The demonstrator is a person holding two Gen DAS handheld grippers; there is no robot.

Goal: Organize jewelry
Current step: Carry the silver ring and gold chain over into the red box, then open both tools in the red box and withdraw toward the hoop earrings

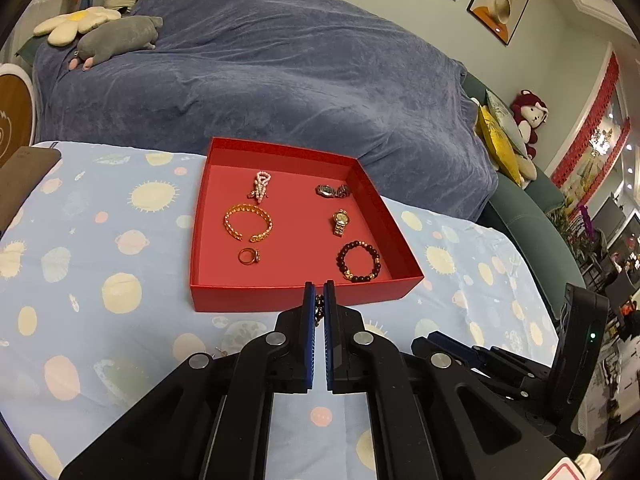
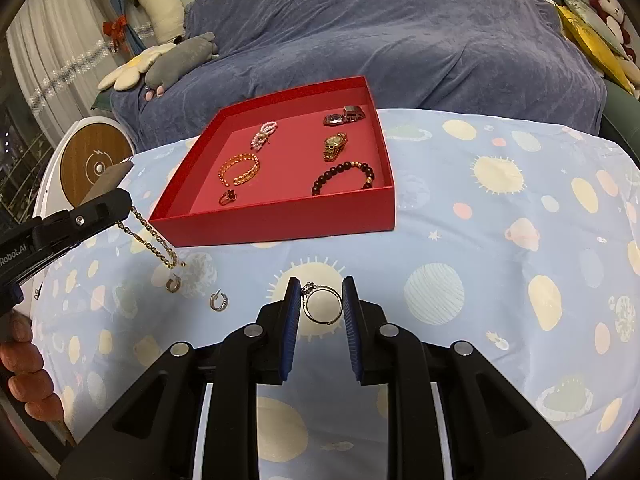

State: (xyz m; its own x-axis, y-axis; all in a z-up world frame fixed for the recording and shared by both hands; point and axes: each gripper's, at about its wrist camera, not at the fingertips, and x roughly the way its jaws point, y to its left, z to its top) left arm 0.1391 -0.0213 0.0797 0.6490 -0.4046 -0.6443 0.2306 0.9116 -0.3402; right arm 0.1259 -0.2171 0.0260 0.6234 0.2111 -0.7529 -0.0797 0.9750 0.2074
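Setting: living room; we see a blue-covered sofa (image 1: 280,60) behind a bench under a pale blue planet-print cloth (image 2: 500,240).
Red tray (image 2: 280,220): shallow, open, sits on the cloth near the sofa side.
Tray contents: we count six pieces — pearl piece (image 2: 264,135), gold cuff bracelet (image 2: 239,170), small ring with a dark stone (image 2: 228,197), silver watch (image 2: 344,116), gold watch (image 2: 335,146), dark bead bracelet (image 2: 344,178).
Left claw (image 1: 319,296): blue pads nearly together, pinching a gold chain (image 2: 154,238); in the right wrist view the chain hangs from the tip and its lower end reaches the cloth just in front of the tray's near-left corner.
Right claw (image 2: 322,300): partly open, low over the cloth; a silver ring (image 2: 323,304) lies between the pads. We cannot tell whether either pad touches it.
Loose on cloth: two small hoop earrings (image 2: 219,302), left of the right claw, below the hanging chain.
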